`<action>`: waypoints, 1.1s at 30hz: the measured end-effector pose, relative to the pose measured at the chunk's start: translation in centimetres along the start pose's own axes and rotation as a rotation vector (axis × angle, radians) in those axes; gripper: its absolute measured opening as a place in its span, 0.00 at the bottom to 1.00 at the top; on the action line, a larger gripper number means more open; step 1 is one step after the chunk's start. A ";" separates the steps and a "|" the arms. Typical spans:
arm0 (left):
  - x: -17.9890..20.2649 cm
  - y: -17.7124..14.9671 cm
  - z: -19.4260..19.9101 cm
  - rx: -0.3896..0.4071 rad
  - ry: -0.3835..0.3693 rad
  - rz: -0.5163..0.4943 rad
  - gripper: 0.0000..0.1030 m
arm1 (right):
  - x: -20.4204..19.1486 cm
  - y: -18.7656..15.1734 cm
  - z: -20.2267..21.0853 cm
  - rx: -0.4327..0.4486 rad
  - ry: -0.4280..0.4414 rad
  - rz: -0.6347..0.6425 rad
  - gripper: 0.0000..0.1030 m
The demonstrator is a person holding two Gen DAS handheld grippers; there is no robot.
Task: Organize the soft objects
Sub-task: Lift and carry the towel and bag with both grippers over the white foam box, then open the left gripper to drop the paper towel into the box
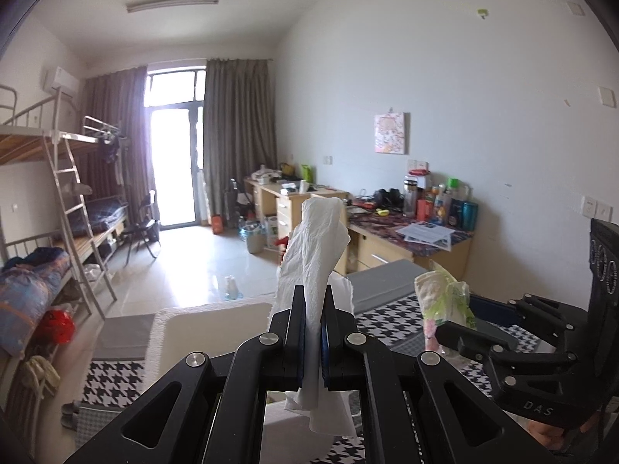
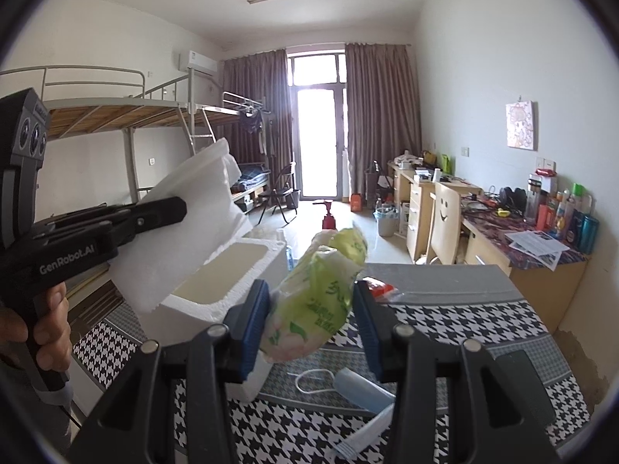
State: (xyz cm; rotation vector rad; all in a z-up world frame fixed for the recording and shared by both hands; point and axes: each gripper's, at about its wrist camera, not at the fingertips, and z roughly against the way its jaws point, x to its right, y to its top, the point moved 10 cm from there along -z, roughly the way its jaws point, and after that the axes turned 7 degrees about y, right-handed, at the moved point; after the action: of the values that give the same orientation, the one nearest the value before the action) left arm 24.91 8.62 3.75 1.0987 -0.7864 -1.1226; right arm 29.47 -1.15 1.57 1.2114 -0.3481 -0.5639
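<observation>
Both grippers are loaded and held up above the table, so the step in hand looks like carrying picked-up soft items toward the open white foam box (image 2: 216, 270), which stands near the left edge of the table covered in a black-and-white houndstooth cloth (image 2: 445, 321). The left gripper (image 1: 312, 332) has its jaws pressed together on a crumpled white paper tissue (image 1: 317, 247); the tissue rises well above the fingertips and a tail of it hangs below the pads. The right gripper (image 2: 311, 313) has its jaws partly apart, clamped on a soft green-printed plastic tissue pack (image 2: 317, 290), which sits between the two blue pads and sticks out forward past them. The next move probably calls for bringing each load over the box opening and parting the jaws there, one hand at a time. A blue face mask with white loops (image 2: 359, 386) lies flat on the cloth below the right gripper, not yet collected.
</observation>
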 end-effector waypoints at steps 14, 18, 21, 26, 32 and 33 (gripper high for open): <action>-3.8 -0.2 -1.8 -0.026 0.104 0.053 0.06 | -2.1 1.2 -2.2 -0.009 0.063 0.039 0.48; -4.7 -0.6 -2.7 -0.052 0.133 0.067 0.06 | -2.6 1.4 -2.7 -0.014 0.077 0.048 0.48; -5.2 -0.9 -3.3 -0.066 0.157 0.073 0.06 | -3.0 1.4 -2.9 -0.017 0.085 0.056 0.48; -5.8 -1.5 -3.9 -0.084 0.187 0.079 0.06 | -3.4 1.4 -3.4 -0.024 0.096 0.061 0.48; -6.7 -2.2 -4.8 -0.122 0.218 0.089 0.06 | -3.4 1.5 -4.0 -0.036 0.098 0.066 0.48; -6.8 -2.4 -5.0 -0.130 0.229 0.088 0.06 | -3.5 1.5 -4.0 -0.036 0.099 0.068 0.48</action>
State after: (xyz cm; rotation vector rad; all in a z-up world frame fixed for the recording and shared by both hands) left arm 26.88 16.42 0.17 1.0514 -0.5689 -0.9412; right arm 29.09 4.40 1.85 1.1840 -0.2933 -0.4484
